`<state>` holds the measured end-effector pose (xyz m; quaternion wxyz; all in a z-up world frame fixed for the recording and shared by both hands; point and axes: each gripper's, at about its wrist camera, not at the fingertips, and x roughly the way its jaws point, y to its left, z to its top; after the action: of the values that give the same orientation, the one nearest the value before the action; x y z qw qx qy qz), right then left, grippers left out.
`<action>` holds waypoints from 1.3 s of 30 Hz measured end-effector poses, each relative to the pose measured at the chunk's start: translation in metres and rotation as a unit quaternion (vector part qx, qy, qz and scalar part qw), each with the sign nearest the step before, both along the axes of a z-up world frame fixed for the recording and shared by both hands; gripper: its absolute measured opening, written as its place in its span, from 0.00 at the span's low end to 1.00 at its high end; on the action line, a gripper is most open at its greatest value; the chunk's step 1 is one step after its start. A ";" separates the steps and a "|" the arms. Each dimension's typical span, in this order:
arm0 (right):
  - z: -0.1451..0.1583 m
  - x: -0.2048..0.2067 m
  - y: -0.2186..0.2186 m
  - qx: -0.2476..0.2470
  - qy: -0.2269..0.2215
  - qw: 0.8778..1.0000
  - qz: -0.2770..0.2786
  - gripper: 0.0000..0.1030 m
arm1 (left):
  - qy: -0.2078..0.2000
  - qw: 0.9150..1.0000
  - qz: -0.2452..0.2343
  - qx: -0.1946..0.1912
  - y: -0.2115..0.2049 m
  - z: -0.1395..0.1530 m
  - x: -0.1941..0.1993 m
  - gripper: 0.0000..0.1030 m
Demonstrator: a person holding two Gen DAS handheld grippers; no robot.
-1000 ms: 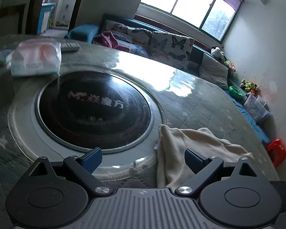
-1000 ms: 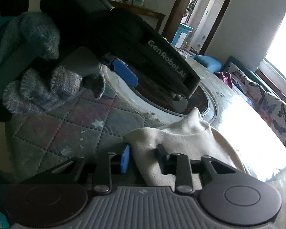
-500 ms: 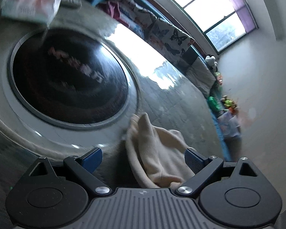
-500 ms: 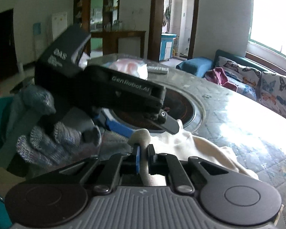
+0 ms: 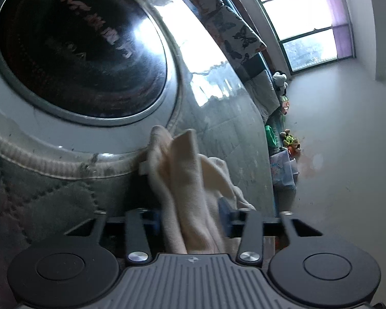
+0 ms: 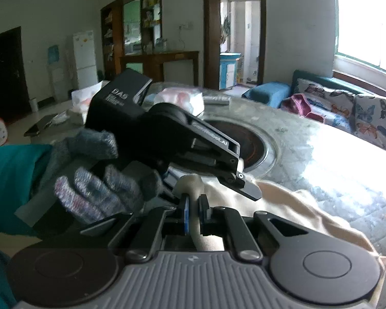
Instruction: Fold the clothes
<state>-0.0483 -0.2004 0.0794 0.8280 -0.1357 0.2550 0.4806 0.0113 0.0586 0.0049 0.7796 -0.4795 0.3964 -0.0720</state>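
Cream garment (image 5: 190,185) bunched on quilted table (image 5: 231,118) beside dark round inset (image 5: 79,43). Left gripper (image 5: 190,219) clamps its fold; right gripper (image 6: 195,209) pinches neighbouring fold. Only right wrist view shows gloved hand (image 6: 100,188), fridge (image 6: 84,56).

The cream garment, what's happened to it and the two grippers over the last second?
Both grippers closed on the cream garment. The left gripper, wide open a second ago, tilted in and now pinches a bunched fold. The right gripper, then partly open beside the edge, clamped onto it half a second ago and holds it. The table and its dark round centre plate stayed put.
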 end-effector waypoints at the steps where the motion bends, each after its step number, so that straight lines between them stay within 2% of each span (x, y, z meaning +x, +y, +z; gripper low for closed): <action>1: -0.001 -0.001 -0.002 0.001 0.001 1.000 -0.001 0.08 | 0.001 1.000 -0.001 0.003 0.001 -0.001 0.000 0.25; 6: -0.001 0.009 -0.025 0.023 0.021 0.999 -0.041 0.12 | -0.004 1.000 -0.006 0.020 0.003 -0.001 0.001 0.21; 10: -0.005 0.026 -0.056 0.018 0.020 0.993 -0.115 0.12 | -0.010 0.999 -0.011 0.044 -0.002 0.003 0.002 0.21; 16: -0.020 0.059 -0.108 0.002 0.026 0.971 -0.238 0.26 | -0.011 0.998 -0.012 0.056 -0.008 0.004 0.004 0.21; 18: -0.027 0.067 -0.120 0.005 0.034 0.965 -0.260 0.33 | -0.012 0.998 -0.013 0.065 -0.011 0.006 0.006 0.21; 20: -0.034 0.075 -0.131 0.008 0.041 0.958 -0.283 0.35 | -0.012 0.997 -0.015 0.072 -0.013 0.008 0.007 0.21; 22: -0.041 0.083 -0.143 0.012 0.048 0.951 -0.305 0.45 | -0.013 0.997 -0.017 0.078 -0.015 0.009 0.008 0.21; 24: -0.047 0.091 -0.154 0.016 0.056 0.944 -0.325 0.46 | -0.013 0.996 -0.018 0.083 -0.016 0.009 0.008 0.21; 30: -0.056 0.095 -0.161 0.051 0.090 0.937 -0.333 0.43 | -0.014 0.995 -0.021 0.100 -0.021 0.011 0.011 0.21; 32: -0.054 0.093 -0.162 0.059 0.091 0.937 -0.332 0.36 | -0.016 0.994 -0.022 0.107 -0.025 0.013 0.013 0.21; 34: -0.049 0.089 -0.164 0.065 0.086 0.937 -0.331 0.20 | -0.018 0.993 -0.022 0.115 -0.028 0.016 0.014 0.21; 35: -0.047 0.087 -0.165 0.067 0.083 0.938 -0.331 0.16 | -0.019 0.993 -0.022 0.119 -0.029 0.018 0.014 0.20; 36: -0.044 0.085 -0.166 0.070 0.081 0.938 -0.330 0.12 | -0.021 0.992 -0.023 0.122 -0.031 0.019 0.014 0.19; 39: -0.037 0.079 -0.168 0.078 0.073 0.938 -0.329 0.11 | -0.029 0.990 -0.027 0.132 -0.037 0.026 0.015 0.18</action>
<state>0.0303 -0.3682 0.0422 0.9269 0.0566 0.3071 0.2083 0.0262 0.0218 0.0312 0.8452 -0.3591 0.3921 -0.0536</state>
